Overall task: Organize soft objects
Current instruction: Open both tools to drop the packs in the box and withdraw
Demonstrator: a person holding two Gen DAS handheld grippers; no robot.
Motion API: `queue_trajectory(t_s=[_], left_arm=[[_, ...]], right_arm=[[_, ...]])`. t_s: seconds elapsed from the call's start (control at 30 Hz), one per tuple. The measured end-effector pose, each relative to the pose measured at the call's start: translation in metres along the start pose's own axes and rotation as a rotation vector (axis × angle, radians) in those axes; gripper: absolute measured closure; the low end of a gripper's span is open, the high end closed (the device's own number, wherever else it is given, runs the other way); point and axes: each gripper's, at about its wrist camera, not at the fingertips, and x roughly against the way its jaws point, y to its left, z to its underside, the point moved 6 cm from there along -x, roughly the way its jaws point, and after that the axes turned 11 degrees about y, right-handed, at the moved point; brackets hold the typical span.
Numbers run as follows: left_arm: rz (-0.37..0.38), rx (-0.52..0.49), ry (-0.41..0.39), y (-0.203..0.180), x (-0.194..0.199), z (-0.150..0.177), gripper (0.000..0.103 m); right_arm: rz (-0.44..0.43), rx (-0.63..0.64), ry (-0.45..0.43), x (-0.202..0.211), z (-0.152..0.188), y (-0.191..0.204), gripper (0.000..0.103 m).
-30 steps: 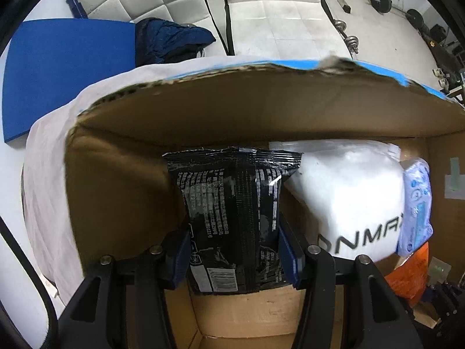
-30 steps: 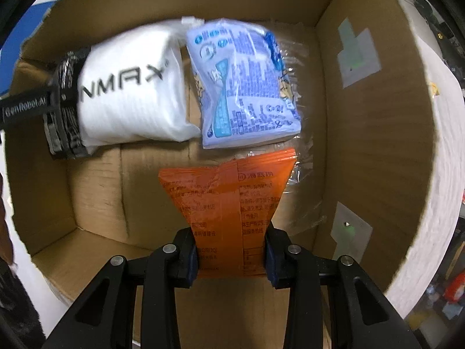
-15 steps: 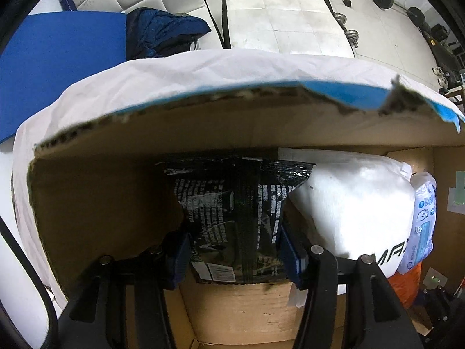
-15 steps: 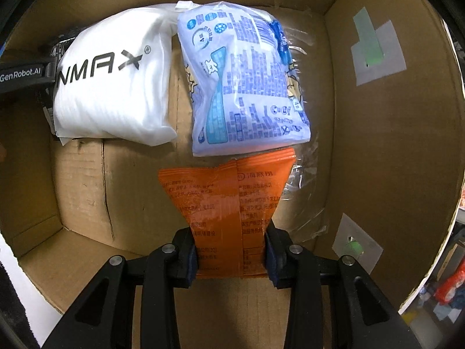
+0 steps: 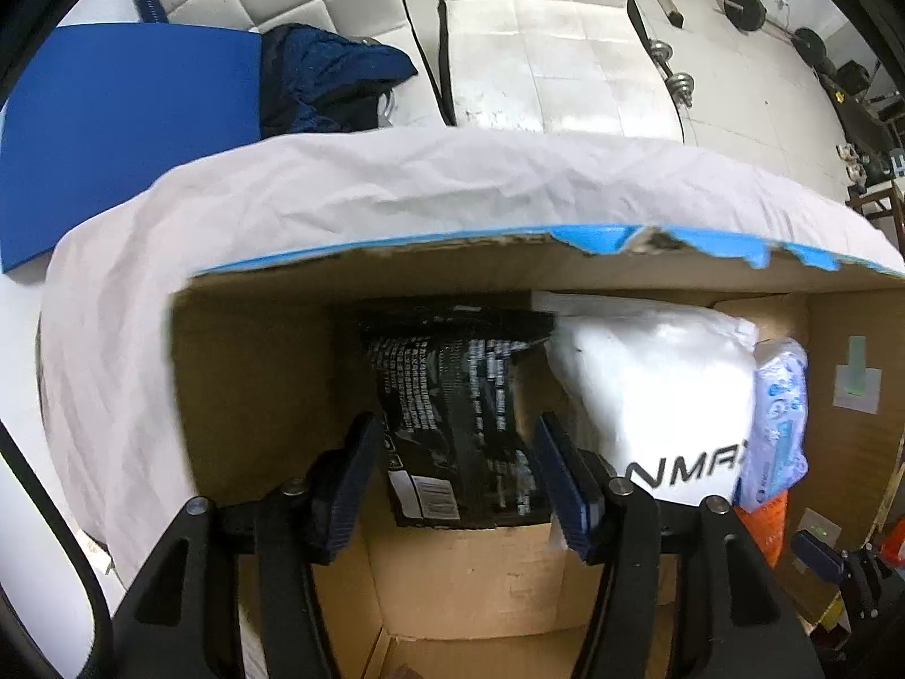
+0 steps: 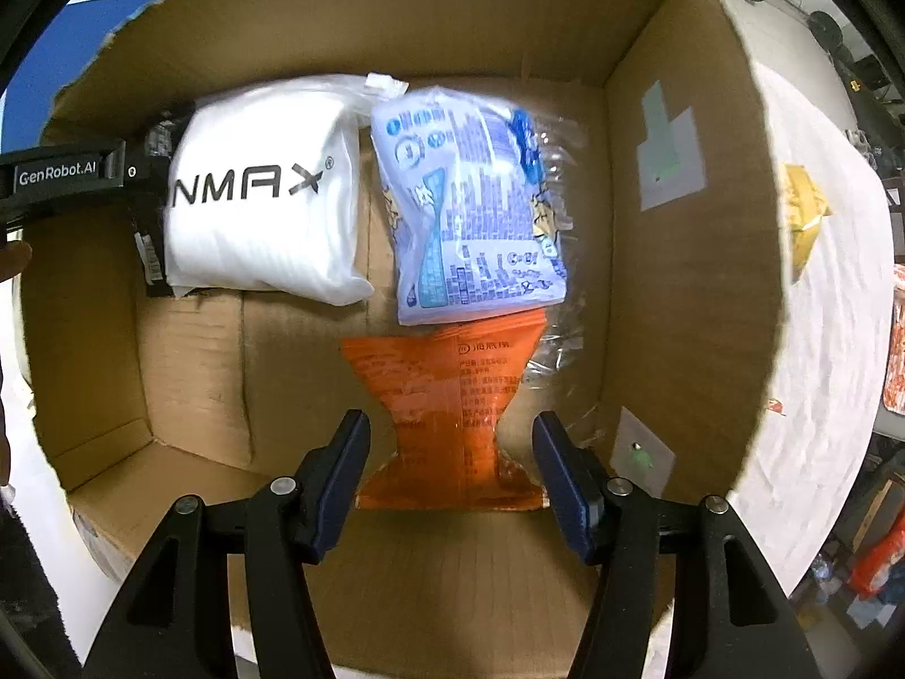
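Note:
A cardboard box [image 6: 679,260] holds soft packets. In the right wrist view my right gripper [image 6: 452,469] is open, its jaws apart on either side of an orange packet [image 6: 447,413] lying on the box floor. A blue-white packet [image 6: 475,215] and a white NMAX bag [image 6: 260,187] lie beyond it. In the left wrist view my left gripper [image 5: 455,464] is open around a black packet [image 5: 458,413] that lies at the box's left end, beside the white bag [image 5: 662,390]. The left gripper's body shows at the left in the right wrist view [image 6: 68,172].
The box [image 5: 254,385] stands on a white cloth [image 5: 339,198]. A blue mat [image 5: 124,113], a dark garment [image 5: 328,79] and white padded cushions [image 5: 537,45] lie beyond. A yellow packet [image 6: 803,215] lies on the cloth right of the box.
Both grippers have opened and let go: the orange packet and the black packet now rest in the box. Both grippers have drawn back a little.

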Motion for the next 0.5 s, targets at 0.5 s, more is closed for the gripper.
queue_trajectory(t_s=[0.5], left_arm=[[-0.003, 0.004, -0.247, -0.002, 0.074, 0.108, 0.026]], right_arm=[[-0.013, 0.045, -0.129, 0.060, 0.034, 0.011, 0.026]])
